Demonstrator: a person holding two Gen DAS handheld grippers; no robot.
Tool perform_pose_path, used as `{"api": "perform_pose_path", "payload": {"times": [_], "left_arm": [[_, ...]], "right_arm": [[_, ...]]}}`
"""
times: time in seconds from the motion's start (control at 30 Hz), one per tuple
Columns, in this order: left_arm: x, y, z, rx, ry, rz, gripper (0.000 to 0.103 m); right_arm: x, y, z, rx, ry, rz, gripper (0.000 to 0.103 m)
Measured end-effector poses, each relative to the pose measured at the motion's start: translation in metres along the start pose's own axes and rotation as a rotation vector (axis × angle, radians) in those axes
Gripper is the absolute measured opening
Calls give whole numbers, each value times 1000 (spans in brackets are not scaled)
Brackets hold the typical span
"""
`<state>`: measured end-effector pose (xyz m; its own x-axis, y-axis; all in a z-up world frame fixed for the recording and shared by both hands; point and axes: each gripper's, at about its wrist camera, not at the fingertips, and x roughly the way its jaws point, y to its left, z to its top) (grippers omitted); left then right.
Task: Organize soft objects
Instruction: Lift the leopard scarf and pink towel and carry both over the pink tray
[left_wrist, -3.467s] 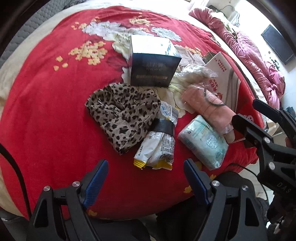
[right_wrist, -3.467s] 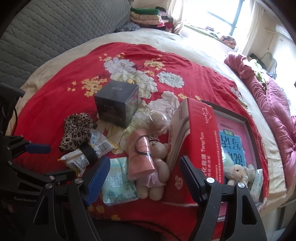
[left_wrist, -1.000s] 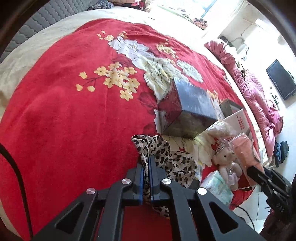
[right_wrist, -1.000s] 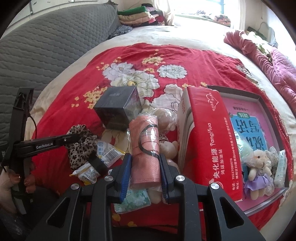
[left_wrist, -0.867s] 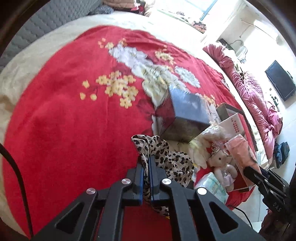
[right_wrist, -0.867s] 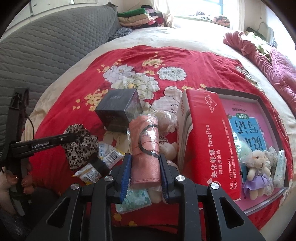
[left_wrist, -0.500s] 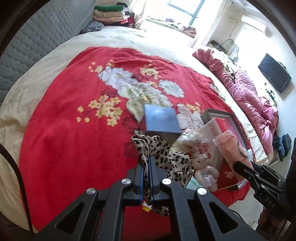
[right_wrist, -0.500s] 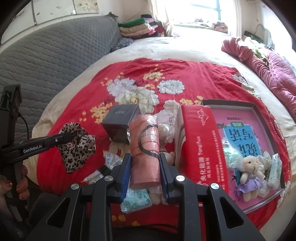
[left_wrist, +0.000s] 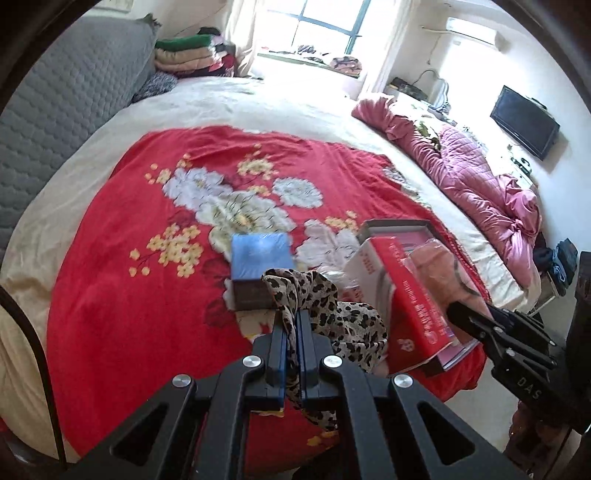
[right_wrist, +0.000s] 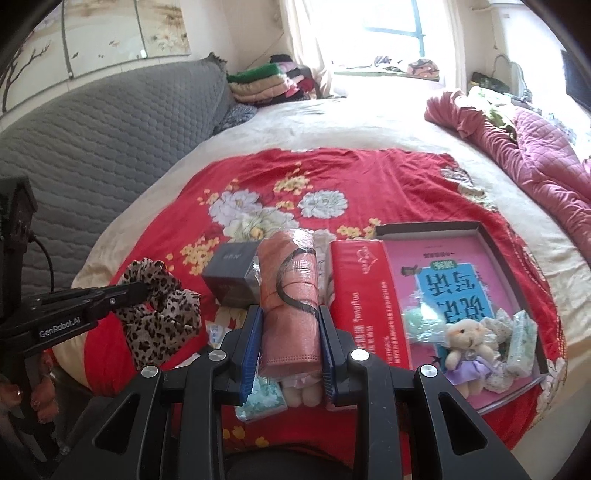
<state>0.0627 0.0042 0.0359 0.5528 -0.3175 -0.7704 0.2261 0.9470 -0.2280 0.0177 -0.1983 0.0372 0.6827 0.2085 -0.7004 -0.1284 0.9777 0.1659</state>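
Scarf: soft leopard-print cloth. Pink roll: cloth in glossy clear plastic wrap. Red box: smooth, slightly glossy card. Dark box: glossy film. Bedspread: matt printed cloth. Fingers: ribbed blue pads on matt black plastic.

Daylight pours in from the window at the far end of the room, and it is blown out to near white in both views; the pale bed sheet below it glares as well. The red blanket is evenly lit, colours strong, with only soft shadows under the boxes. The near foreground is darker: each black tool reads as a dim, low-detail mass. Fisheye bending is heavy, curving the bed edge and the grey headboard, and a black ring cuts off the corners. Slight softness blurs the blue box top and the pink quilt.
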Motion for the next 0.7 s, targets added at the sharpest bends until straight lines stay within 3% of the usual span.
{"api": "perform_pose_path", "payload": {"times": [0.7], "left_arm": [[-18,-119,20,174,-52,-82,5]], "right_arm": [[-82,-78,-2,124,-149,-139,29]]}}
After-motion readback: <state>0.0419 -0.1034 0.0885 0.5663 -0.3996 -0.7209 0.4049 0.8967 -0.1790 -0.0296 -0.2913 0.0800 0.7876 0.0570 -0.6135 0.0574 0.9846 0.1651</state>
